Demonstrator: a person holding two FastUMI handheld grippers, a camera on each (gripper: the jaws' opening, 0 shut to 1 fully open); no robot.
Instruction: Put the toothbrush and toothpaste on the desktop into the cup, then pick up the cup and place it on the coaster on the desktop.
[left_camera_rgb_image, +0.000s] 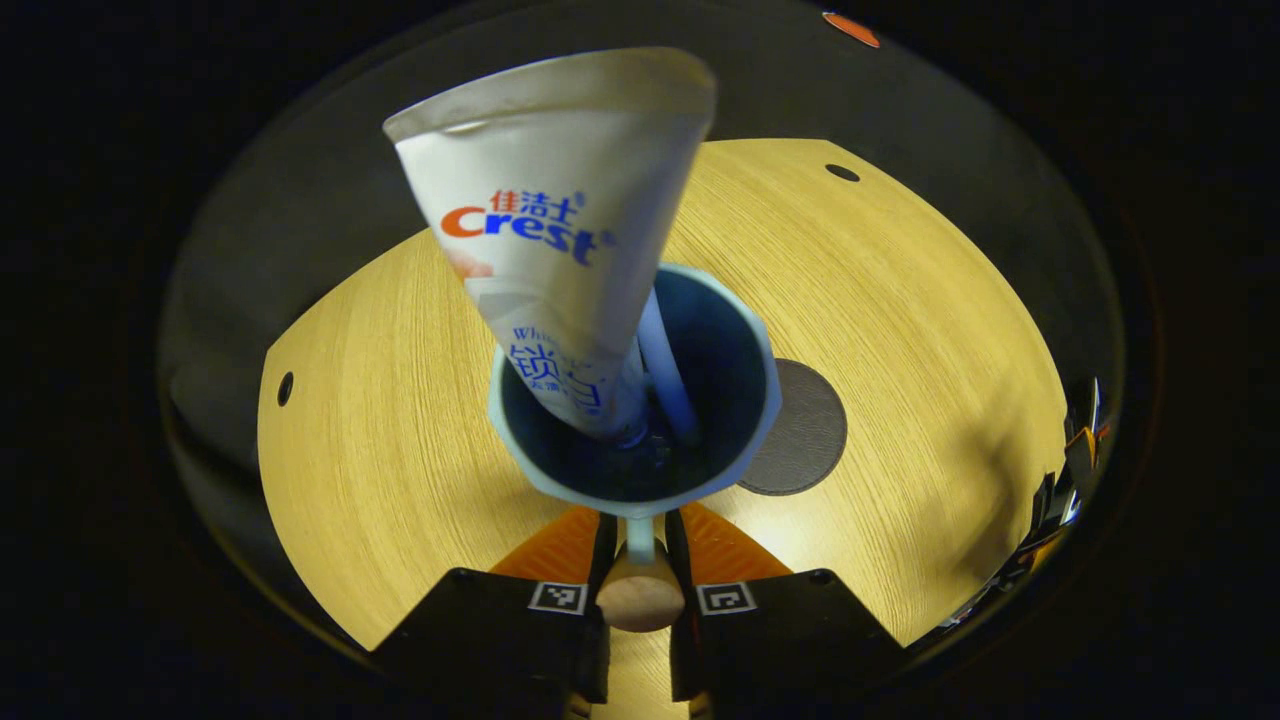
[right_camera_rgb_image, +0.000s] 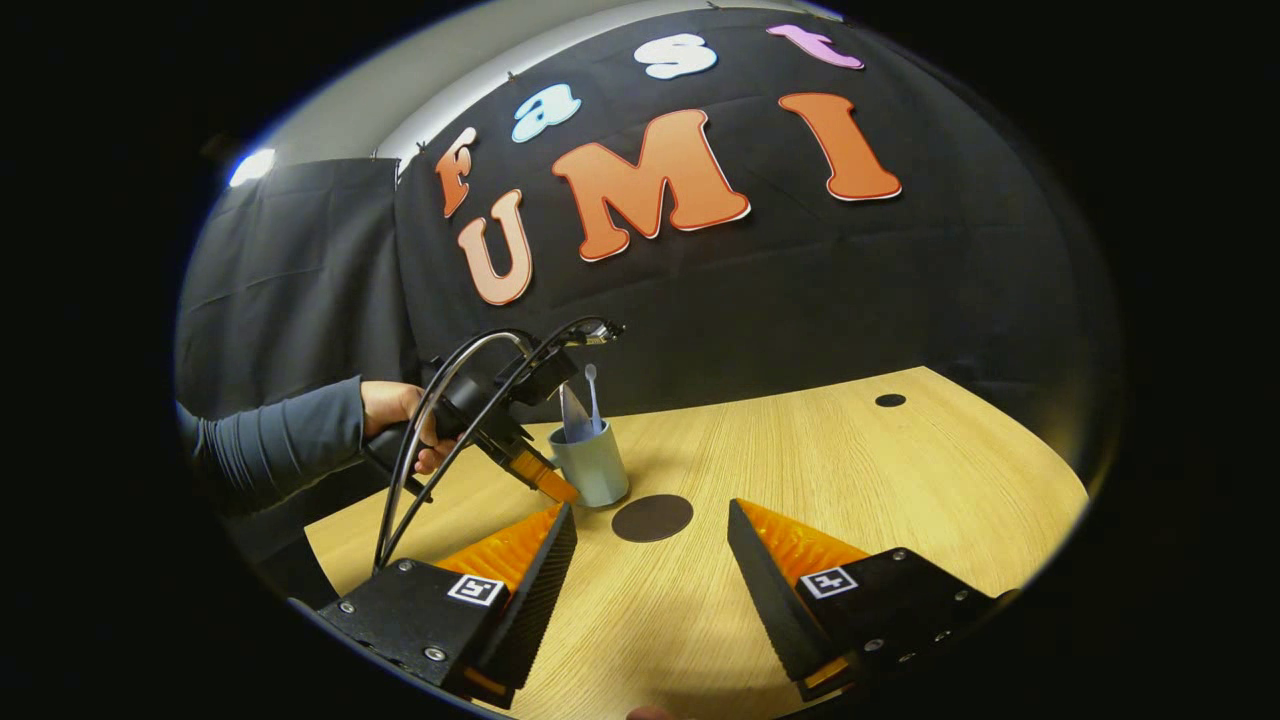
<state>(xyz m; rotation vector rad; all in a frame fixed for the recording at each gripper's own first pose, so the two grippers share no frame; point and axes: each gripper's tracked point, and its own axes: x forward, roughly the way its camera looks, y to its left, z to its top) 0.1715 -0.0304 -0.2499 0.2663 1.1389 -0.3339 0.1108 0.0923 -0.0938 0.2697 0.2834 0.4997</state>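
1. Left gripper (left_camera_rgb_image: 640, 525) pinches the cup's (left_camera_rgb_image: 745, 440) handle; right gripper (right_camera_rgb_image: 650, 560) gapes, holding nothing.
2. Toothpaste (left_camera_rgb_image: 550, 230) and toothbrush (left_camera_rgb_image: 665, 375) stand inside.
3. Cup is beside the coaster (right_camera_rgb_image: 652, 517), mid-desk (right_camera_rgb_image: 850, 480).

Wood-grain desktop (left_camera_rgb_image: 900, 330) (satin sheen), smooth plastic cup (left_camera_rgb_image: 745, 400), matt coaster (left_camera_rgb_image: 805, 430).
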